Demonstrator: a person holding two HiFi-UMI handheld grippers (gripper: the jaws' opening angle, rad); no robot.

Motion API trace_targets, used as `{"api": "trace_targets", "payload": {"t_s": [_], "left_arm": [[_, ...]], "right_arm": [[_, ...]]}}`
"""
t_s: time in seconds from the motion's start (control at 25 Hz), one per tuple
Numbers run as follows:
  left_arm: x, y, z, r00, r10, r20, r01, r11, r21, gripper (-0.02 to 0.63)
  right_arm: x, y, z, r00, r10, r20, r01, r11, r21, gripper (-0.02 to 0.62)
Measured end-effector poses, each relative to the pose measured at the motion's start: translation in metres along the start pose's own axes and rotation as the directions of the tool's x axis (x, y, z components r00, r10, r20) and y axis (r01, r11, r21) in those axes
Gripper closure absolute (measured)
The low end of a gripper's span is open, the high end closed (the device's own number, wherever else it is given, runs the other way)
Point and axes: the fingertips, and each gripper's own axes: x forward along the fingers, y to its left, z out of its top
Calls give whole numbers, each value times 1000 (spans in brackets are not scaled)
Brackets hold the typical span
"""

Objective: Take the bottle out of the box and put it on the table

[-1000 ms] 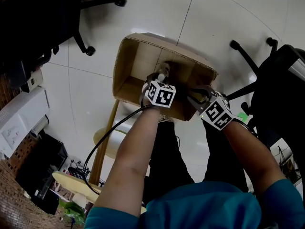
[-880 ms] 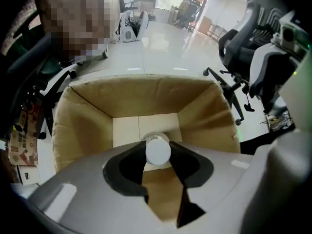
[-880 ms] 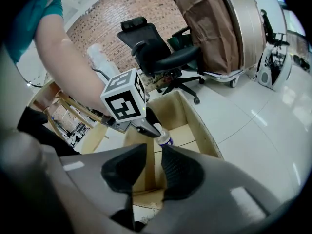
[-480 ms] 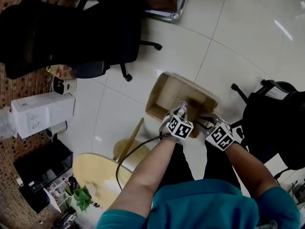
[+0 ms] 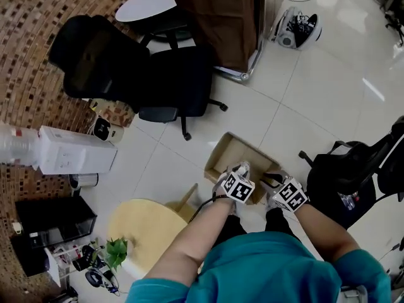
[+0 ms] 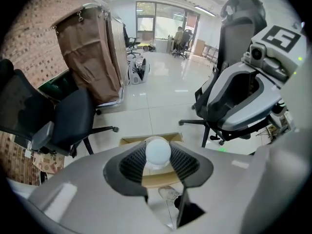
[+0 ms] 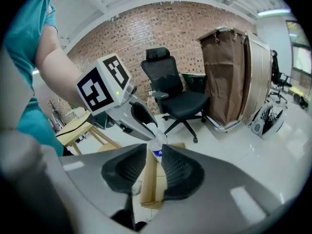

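Note:
A clear bottle with a white cap [image 6: 158,151] is clamped by its neck between the pads of my left gripper [image 6: 158,156]. In the head view the bottle [image 5: 242,167] hangs from the left gripper [image 5: 240,170], well above the open cardboard box [image 5: 219,154] on the floor. My right gripper [image 5: 270,180] hovers just to the right, apart from the bottle. Its jaws stand a narrow gap apart with nothing between them. Through that gap in the right gripper [image 7: 155,156] view I see the bottle [image 7: 157,143] and the box [image 7: 148,182] beyond.
A round wooden table [image 5: 145,229] with a small plant [image 5: 115,252] is at lower left. Black office chairs [image 5: 158,74] stand behind the box, and another chair [image 5: 344,175] is at its right. A white carton [image 5: 76,158] lies by the brick wall.
Both grippers have risen high above the floor, the left one carrying the bottle up out of the box. The box now lies far below them.

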Motion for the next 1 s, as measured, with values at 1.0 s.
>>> {"api": "trace_targets", "payload": {"t_s": [1.0], "left_arm": [[-334,-48,173,997,53,52,-41,977,-211,454]], "right_arm": [[-266,50,291,981,192,12,-190,975,-114,500]]}}
